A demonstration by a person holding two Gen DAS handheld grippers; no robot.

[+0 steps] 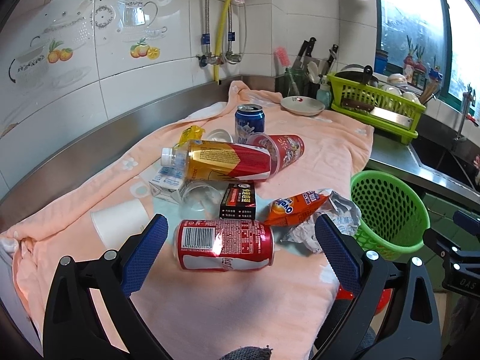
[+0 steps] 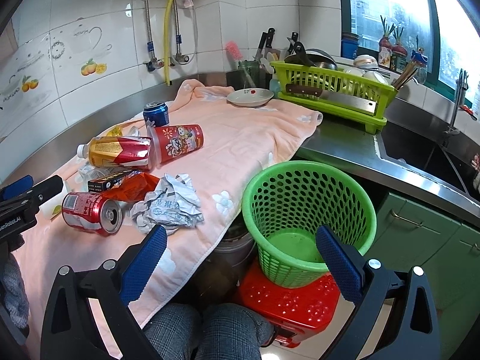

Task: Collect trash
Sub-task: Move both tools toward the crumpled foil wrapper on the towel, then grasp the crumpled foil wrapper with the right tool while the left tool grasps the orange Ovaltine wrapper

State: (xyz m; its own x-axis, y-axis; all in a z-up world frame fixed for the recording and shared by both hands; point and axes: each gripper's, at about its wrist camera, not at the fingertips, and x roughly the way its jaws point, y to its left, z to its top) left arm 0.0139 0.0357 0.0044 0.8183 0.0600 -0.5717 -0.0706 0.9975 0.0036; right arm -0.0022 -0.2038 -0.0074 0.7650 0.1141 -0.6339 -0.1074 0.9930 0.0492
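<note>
Both tongs, left (image 1: 240, 249) and right (image 2: 241, 255), gape; red can (image 1: 225, 244) reads Coca-Cola.

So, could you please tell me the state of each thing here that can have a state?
left gripper: open, empty
right gripper: open, empty
green basket: upright, empty
red cola can: lying, opened
blue can: upright, opened
yellow bottle: lying, capped
red cup: lying

Left gripper (image 1: 240, 237) gapes over red cola can (image 1: 225, 244); empty.
</note>
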